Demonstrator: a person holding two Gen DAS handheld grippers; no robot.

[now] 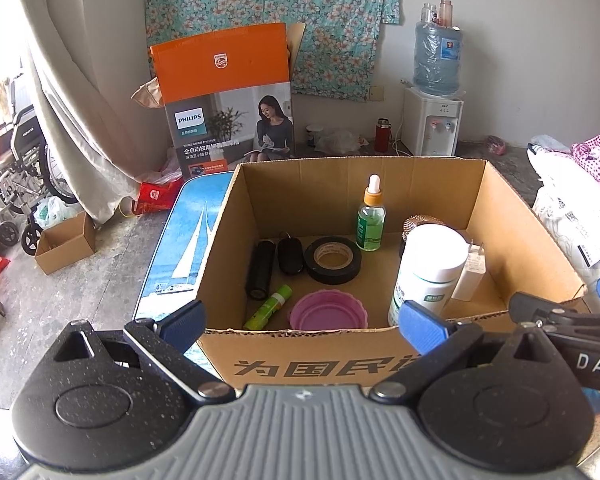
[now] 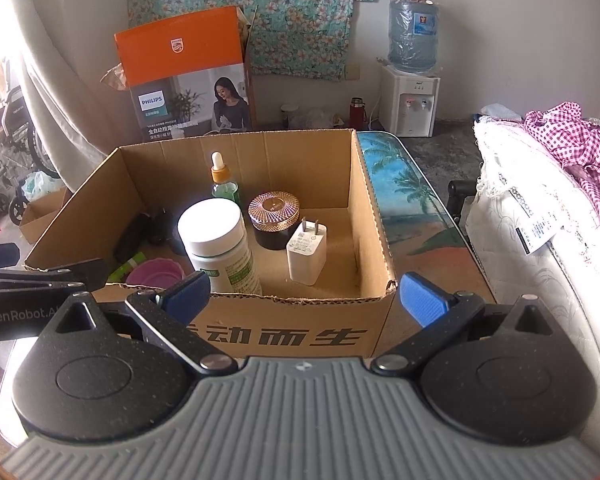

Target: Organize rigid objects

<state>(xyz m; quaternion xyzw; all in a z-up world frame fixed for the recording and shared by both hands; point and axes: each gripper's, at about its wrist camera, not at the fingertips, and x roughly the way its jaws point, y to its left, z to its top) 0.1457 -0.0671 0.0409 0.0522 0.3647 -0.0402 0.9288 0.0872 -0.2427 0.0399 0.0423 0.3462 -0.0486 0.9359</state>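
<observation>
An open cardboard box [image 1: 516, 236] [image 2: 374, 216] stands on a printed table. Inside it are a black tape roll [image 1: 333, 259], a black cylinder [image 1: 261, 269], a black key fob [image 1: 290, 255], a green glue stick [image 1: 269, 306], a pink lid [image 1: 329, 312], a green dropper bottle [image 1: 371, 216] [image 2: 222, 182], a white pill bottle [image 1: 427, 272] [image 2: 219, 245], a white charger plug [image 2: 306, 254] and a dark jar with a copper lid [image 2: 275, 216]. My left gripper [image 1: 303, 323] is open and empty at the box's near wall. My right gripper [image 2: 305, 298] is open and empty at the near right corner.
A Philips carton [image 1: 227, 100] stands behind the box. A water dispenser [image 1: 434, 120] and a red flask [image 1: 382, 135] stand by the back wall. Bedding and checked cloth [image 2: 564, 184] lie to the right. A wheelchair [image 1: 12, 184] and a small carton [image 1: 66, 242] are at the left.
</observation>
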